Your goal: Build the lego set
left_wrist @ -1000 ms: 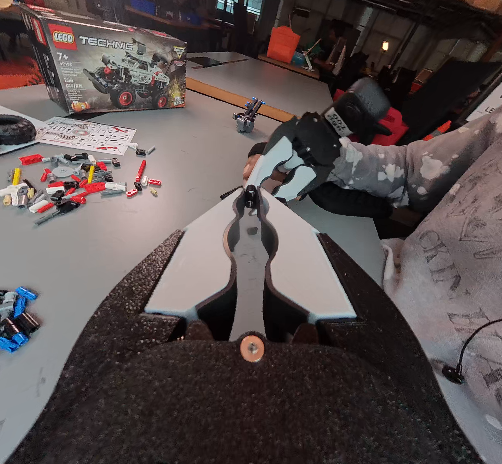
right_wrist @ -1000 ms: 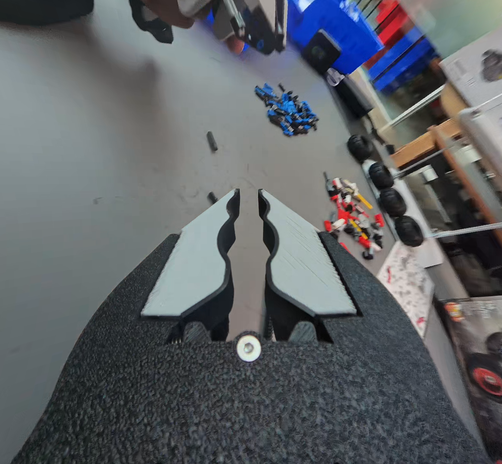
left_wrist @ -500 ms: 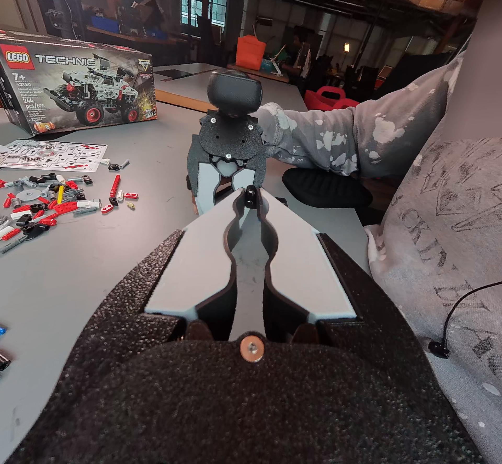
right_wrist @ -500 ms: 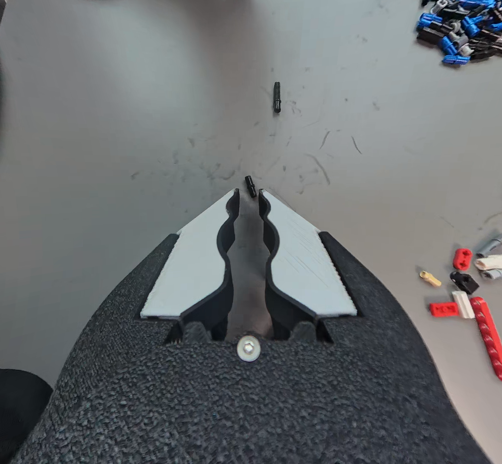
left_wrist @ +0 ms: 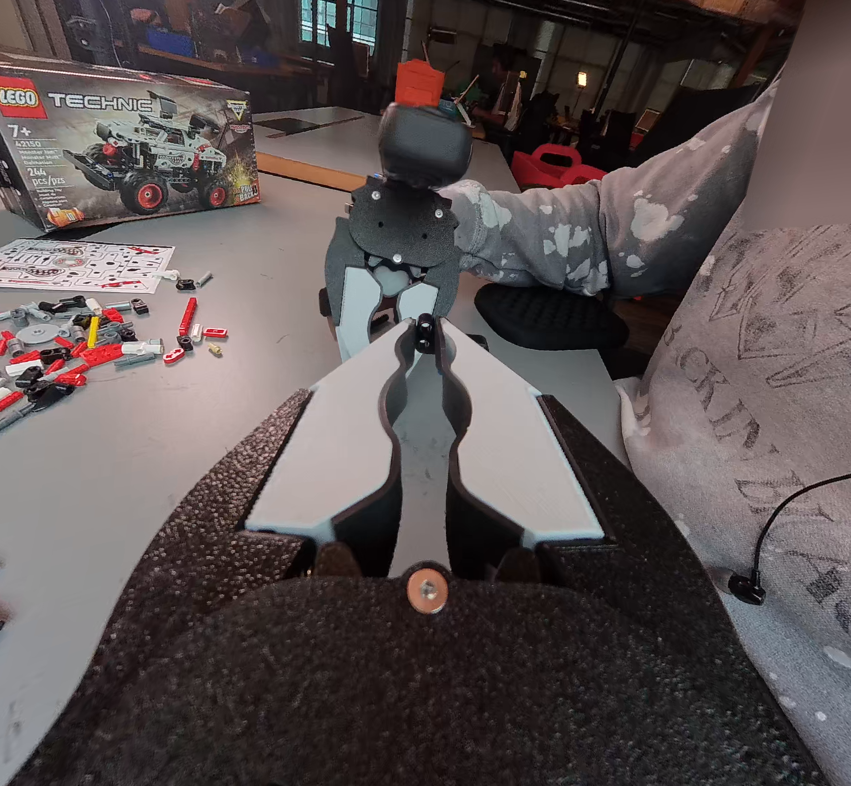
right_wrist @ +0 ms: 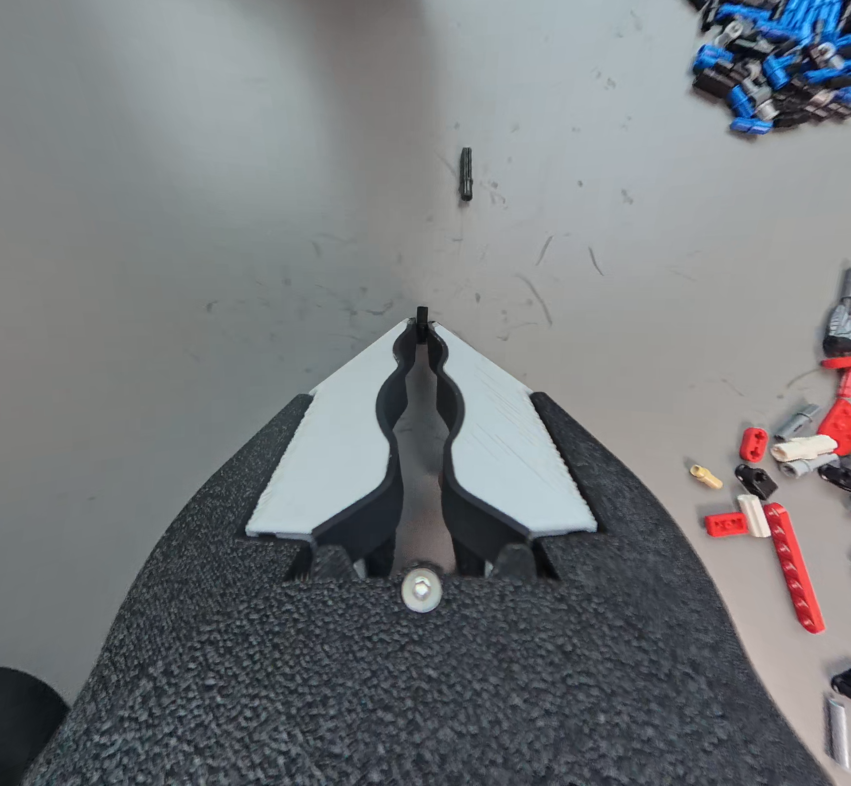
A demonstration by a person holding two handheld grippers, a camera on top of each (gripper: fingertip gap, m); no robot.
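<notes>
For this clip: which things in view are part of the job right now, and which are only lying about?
In use:
- left gripper, shut on a small black connector
- right gripper, shut on a black pin

Lying about:
- second black pin on the table
- blue and black parts pile
- red and grey loose parts
- set box
- sticker sheet

matt grey table (right_wrist: 230,165), scuffed; glossy cardboard box (left_wrist: 129,151); rough-textured black claw (right_wrist: 421,326) body.
</notes>
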